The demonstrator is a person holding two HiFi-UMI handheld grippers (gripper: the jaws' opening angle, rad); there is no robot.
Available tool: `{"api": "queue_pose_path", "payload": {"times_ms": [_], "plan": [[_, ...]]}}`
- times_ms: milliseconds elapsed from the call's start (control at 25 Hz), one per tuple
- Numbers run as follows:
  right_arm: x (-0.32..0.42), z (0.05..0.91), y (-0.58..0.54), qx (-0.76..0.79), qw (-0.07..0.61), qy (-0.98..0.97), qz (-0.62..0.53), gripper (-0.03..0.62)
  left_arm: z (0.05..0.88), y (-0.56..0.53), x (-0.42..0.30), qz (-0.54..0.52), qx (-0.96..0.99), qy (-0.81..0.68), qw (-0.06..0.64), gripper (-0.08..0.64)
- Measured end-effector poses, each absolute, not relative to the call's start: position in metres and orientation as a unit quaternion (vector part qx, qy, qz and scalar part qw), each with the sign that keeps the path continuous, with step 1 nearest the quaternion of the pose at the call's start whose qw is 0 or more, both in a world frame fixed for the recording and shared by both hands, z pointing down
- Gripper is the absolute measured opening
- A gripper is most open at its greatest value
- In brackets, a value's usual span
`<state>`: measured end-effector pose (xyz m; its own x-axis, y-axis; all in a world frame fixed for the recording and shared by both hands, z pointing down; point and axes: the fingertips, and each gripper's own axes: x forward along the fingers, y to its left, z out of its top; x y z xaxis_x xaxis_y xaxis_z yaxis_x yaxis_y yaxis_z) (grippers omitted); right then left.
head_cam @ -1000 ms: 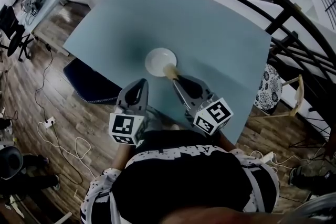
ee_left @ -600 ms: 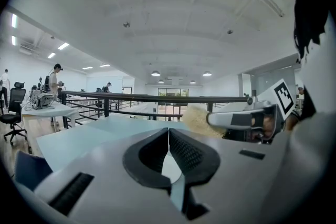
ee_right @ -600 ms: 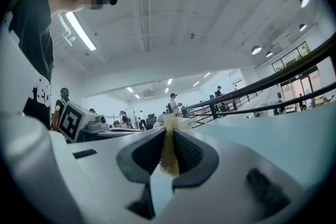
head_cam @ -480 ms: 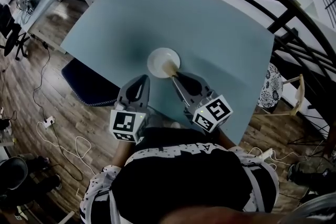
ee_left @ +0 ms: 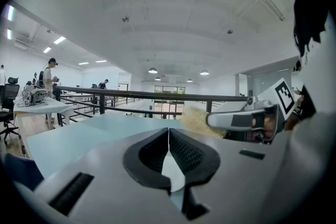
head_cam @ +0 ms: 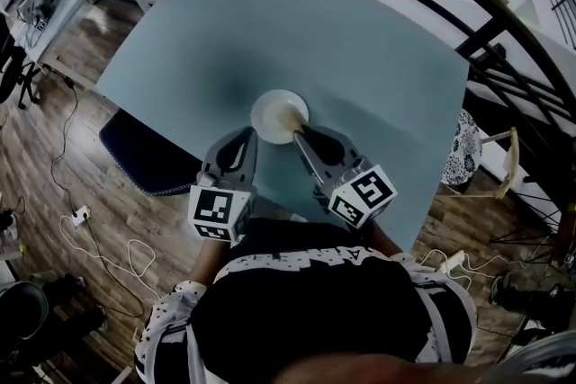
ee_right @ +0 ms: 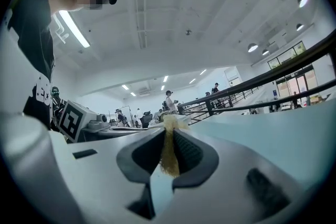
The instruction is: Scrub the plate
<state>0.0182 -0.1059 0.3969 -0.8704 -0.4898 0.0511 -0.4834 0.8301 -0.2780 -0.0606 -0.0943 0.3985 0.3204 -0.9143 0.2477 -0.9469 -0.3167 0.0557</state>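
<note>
1. Pale blue surface (head_cam: 378, 58) was seen carrying a white plate (head_cam: 273, 111).
2. A tan scrubber (head_cam: 290, 119) was clamped by the fingers (ee_right: 191, 152) of the right gripper (head_cam: 301, 134) and laid on the plate's near rim.
3. The fingers (ee_left: 189, 152) of the left gripper (head_cam: 246, 138) were pressed together, empty, just beside the plate.

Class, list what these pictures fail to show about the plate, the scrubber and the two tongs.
Plate: head view, too small and dim to tell clean from dirty.
Scrubber: head view, the right tongs cover its near end; whether it presses on the plate is unclear.
Left gripper view: the plate does not show; the left tongs, shut and empty, fill the foreground.
Right gripper view: the scrubber's far end is blurred.
</note>
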Motion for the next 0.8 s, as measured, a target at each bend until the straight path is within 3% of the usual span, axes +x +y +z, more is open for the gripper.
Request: {"api": "queue_pose_path", "payload": {"times_ms": [800], "plan": [[-0.007,0.414,-0.145,-0.275,-0.016,0.948,-0.158,0.052,0.417,-0.135,-0.075,0.101,0.824,-0.545,0.118,0.015]]}}
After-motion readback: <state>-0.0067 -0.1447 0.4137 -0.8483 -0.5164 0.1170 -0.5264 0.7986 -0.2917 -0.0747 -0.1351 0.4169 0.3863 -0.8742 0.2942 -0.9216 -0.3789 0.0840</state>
